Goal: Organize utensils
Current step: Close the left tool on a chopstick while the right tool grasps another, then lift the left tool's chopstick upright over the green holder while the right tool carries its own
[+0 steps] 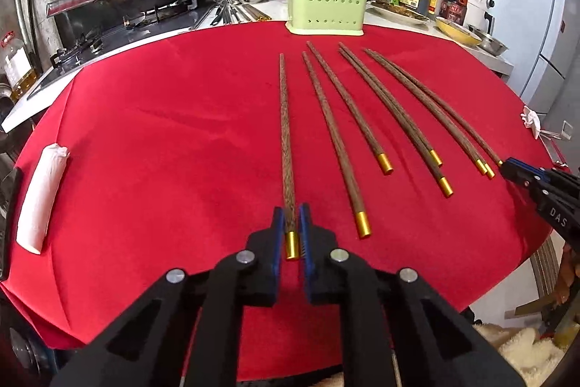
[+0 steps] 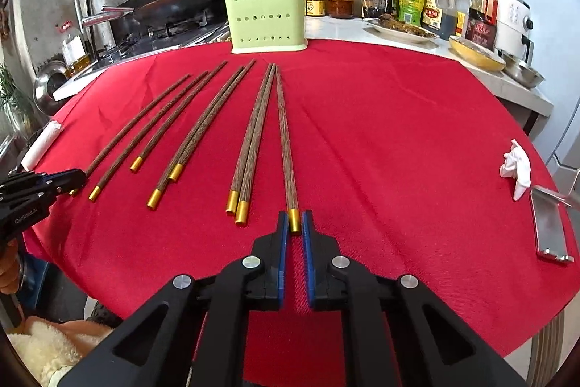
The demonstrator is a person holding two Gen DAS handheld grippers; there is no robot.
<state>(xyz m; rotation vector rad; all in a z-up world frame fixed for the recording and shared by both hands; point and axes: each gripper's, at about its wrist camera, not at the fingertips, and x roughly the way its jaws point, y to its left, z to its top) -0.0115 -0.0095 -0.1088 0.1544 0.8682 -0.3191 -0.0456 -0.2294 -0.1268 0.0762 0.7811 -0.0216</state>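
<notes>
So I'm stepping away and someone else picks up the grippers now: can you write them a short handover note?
Left gripper: shut on the gold-capped end of the leftmost chopstick, still lying on the red cloth.
Right gripper: shut on the gold cap of the rightmost chopstick, also still on the cloth.
Six loose chopsticks lie in a row between them.
Green holder stands at the cloth's far edge, with two chopsticks already inside.
Left to do: lift both gripped chopsticks into the holder, then the other six.
</notes>
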